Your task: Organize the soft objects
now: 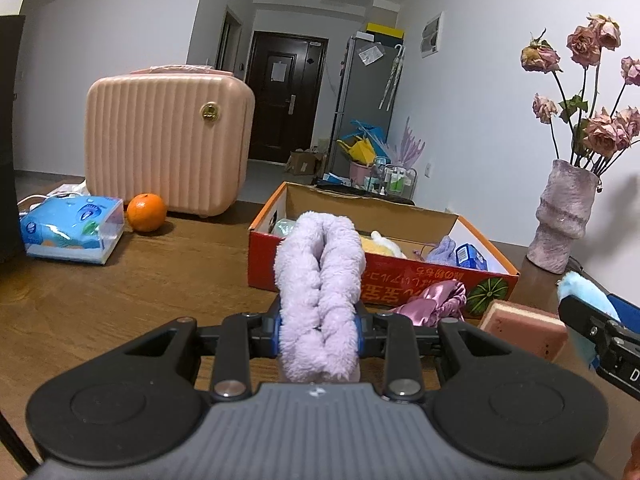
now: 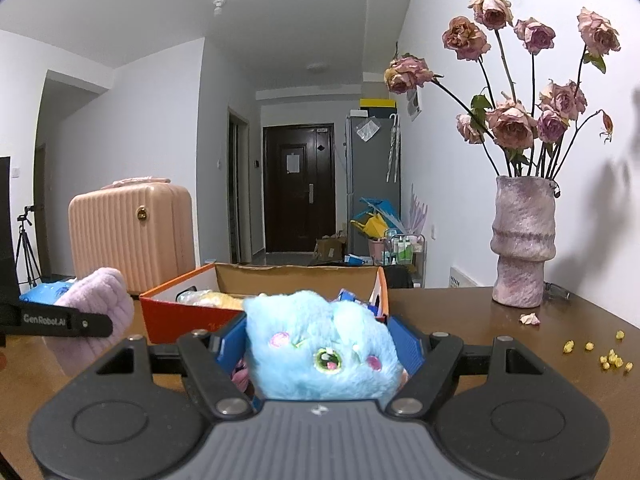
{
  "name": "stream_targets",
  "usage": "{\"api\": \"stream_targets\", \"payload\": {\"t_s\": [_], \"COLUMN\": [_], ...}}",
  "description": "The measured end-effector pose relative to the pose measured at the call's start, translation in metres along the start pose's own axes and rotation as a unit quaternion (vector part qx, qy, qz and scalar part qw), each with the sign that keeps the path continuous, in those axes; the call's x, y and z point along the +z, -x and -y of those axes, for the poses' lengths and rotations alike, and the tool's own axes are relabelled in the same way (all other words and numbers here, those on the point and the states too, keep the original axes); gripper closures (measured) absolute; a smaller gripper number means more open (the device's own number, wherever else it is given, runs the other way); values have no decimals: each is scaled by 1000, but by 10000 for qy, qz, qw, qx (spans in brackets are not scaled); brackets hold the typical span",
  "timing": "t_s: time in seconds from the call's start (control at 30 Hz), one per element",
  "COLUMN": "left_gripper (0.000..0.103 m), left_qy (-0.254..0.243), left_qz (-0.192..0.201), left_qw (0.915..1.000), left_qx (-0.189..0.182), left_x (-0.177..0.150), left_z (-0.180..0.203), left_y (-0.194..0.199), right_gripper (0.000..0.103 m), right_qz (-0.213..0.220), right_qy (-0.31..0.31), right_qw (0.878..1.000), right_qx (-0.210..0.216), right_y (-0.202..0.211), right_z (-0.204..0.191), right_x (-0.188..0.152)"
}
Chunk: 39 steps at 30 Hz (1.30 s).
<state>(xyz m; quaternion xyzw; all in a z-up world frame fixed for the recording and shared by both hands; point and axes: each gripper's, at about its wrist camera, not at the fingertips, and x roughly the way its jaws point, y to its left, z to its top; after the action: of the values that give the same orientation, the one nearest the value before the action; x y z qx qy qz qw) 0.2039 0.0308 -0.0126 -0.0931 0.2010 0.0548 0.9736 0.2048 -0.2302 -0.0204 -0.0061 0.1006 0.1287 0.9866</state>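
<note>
My left gripper, clamped on the lilac plush roll with its long axis pointing away, has the open orange cardboard box just ahead, slightly right; right gripper grips the blue plush toy, equally near.

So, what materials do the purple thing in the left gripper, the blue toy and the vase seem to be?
Purple thing: likely fleece or chenille; fuzzy, matte pile.
Blue toy: plush fur, long fluffy fibres, glossy eyes.
Vase: probably ceramic or plaster; rough, mottled, rigid surface.
</note>
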Motion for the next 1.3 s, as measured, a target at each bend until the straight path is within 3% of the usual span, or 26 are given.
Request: {"api": "stream_targets", "payload": {"t_s": [0.57,1.3], "left_gripper": [72,72], "left_qy": [132,-49], "left_qz": [248,412], "left_qw": [9996,9991], "left_qx": [-10,12], "left_x": [30,75], "left_z": [29,50], "left_y": [-32,-114], "right_gripper": [29,29], "right_qz": [115,-234], "right_qy": [137,705], "right_qw": [9998,9958], "right_qx": [82,536], "right_y": [-39,-148], "right_z": [10,34], "right_x": [26,81]}}
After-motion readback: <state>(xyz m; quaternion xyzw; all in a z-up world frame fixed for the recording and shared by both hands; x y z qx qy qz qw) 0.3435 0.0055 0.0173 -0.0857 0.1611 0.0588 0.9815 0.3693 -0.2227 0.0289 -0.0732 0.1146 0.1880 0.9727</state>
